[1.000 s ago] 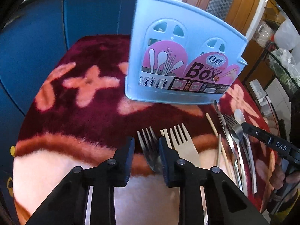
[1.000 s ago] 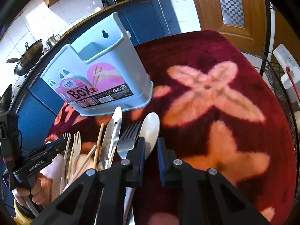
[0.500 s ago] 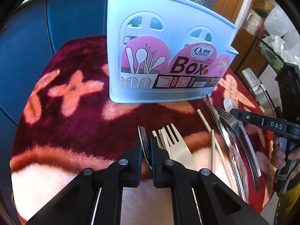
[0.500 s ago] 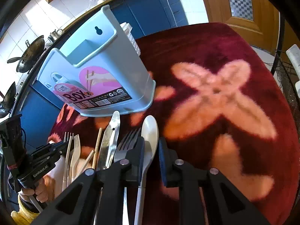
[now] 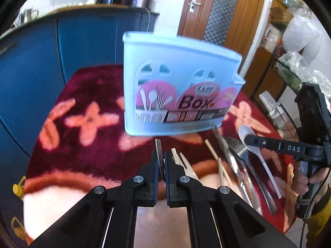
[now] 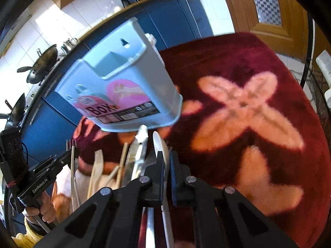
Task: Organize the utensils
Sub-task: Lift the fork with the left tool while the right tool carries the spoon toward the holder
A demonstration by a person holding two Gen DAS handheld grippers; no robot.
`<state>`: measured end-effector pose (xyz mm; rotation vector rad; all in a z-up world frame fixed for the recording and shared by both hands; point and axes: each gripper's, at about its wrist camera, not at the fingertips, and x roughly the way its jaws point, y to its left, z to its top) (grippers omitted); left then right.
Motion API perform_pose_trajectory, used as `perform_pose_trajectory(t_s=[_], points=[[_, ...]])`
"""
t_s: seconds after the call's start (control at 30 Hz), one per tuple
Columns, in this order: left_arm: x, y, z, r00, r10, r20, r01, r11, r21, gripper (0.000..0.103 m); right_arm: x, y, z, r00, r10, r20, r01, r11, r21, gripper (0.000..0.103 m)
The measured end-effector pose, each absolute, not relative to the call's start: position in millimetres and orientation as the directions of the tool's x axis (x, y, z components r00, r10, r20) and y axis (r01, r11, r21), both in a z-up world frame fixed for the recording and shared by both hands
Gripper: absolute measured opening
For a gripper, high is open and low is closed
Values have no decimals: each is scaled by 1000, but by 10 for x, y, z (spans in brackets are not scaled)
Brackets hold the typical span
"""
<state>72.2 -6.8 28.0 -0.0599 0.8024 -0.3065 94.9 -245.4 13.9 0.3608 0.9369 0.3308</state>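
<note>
A light blue utensil box [image 5: 178, 91] stands upright on the red flowered cloth; it also shows in the right wrist view [image 6: 124, 95]. My left gripper [image 5: 162, 165] is shut on a metal fork [image 5: 158, 150], lifted with its tines up on edge. My right gripper [image 6: 166, 165] is shut on a white spoon [image 6: 160, 146], raised on edge in front of the box. On the cloth between them lie a wooden fork [image 5: 187, 166], chopsticks [image 5: 215, 157], a metal knife [image 6: 140, 144] and a metal fork [image 5: 238, 148].
The red cloth with pink flowers [image 6: 244, 107] covers a round table. Blue cabinets [image 5: 82, 45] stand behind it. A wooden door [image 5: 215, 10] and a shelf with bags [image 5: 298, 41] are to the right.
The left gripper has lifted the metal fork off the cloth and tipped it on edge. The right gripper has closed on the white spoon and raised it.
</note>
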Motion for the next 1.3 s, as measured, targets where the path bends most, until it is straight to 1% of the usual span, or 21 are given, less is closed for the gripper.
perform_pose_trajectory(t_s=[0.2, 0.43, 0.73, 0.93, 1.17, 1.3], points=[[569, -19, 502, 708, -297, -640, 249, 954, -168, 3, 728, -2369, 364, 630, 410, -660, -137, 895, 425, 7], [405, 56, 781, 768, -294, -568, 244, 956, -165, 1, 471, -2304, 741, 743, 378, -552, -170, 905, 391, 7], [261, 81, 1180, 843, -266, -467, 233, 964, -128, 1, 295, -2223, 1111, 837, 342, -427, -192, 914, 356, 7], [274, 93, 1341, 861, -262, -436, 233, 965, -119, 1, 312, -2228, 1185, 848, 349, -398, -202, 908, 367, 7], [327, 146, 1617, 899, -227, -375, 209, 974, -88, 1, 334, -2205, 1261, 860, 351, -370, -212, 906, 366, 7], [386, 166, 1812, 922, -197, -334, 191, 980, -50, 1, 358, -2193, 1290, 865, 353, -356, -219, 905, 364, 7]])
